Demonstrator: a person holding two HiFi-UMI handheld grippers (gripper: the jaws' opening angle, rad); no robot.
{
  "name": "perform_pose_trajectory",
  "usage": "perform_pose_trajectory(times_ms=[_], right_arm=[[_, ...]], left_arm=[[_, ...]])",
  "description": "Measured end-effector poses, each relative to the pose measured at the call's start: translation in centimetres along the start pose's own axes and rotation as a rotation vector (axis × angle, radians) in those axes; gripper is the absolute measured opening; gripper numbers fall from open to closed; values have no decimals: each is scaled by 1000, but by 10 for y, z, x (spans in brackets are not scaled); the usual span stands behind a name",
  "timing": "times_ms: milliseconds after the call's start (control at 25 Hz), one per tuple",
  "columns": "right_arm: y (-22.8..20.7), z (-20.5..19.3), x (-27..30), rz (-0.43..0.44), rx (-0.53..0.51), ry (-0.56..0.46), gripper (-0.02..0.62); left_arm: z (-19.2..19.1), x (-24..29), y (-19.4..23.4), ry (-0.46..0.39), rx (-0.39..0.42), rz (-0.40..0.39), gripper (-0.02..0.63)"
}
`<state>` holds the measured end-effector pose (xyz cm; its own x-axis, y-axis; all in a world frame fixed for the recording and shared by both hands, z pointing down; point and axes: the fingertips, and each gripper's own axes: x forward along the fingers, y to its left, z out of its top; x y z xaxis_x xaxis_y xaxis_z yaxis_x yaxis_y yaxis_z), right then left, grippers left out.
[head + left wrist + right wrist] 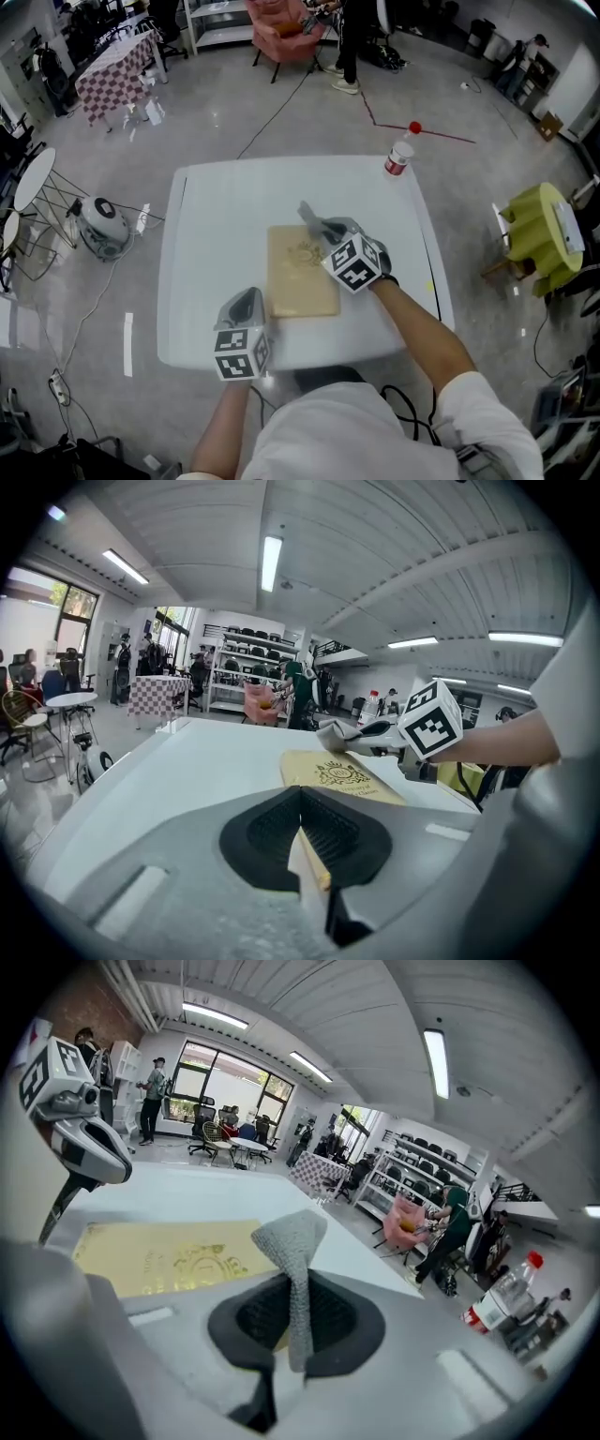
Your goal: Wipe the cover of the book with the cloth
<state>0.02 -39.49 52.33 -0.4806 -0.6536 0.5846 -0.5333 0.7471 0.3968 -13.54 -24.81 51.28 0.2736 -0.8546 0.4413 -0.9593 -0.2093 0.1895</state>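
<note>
A tan book [302, 277] with a gold emblem lies flat in the middle of the white table [211, 234]. My right gripper [323, 228] hovers over the book's far right part, shut on a grey knitted cloth [312, 217]. In the right gripper view the cloth [292, 1241] sticks up from between the closed jaws of that gripper [295, 1288], with the book [169, 1255] just beyond. My left gripper [251, 298] is at the book's near left corner. The left gripper view shows that gripper [305, 803] shut on the book's edge [317, 860].
A clear bottle with a red cap [399, 157] stands at the table's far right corner. A yellow-green stool [539, 230] is on the floor to the right, a round white fan [101, 223] and cables to the left. The table's front edge is near my body.
</note>
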Motion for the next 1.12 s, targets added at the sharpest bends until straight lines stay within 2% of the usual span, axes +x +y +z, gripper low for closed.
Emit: perform_pose_trajectory(times_ms=[160, 360, 1120], right_arm=[[13, -6, -3, 43, 6, 10, 17], [26, -11, -17, 56, 55, 0, 17], [110, -17, -88, 173, 61, -43, 17]], left_arm=[[-2, 0, -4, 4, 3, -6, 8], [-7, -3, -12, 6, 8, -23, 8], [-23, -20, -35, 1, 31, -48, 8]])
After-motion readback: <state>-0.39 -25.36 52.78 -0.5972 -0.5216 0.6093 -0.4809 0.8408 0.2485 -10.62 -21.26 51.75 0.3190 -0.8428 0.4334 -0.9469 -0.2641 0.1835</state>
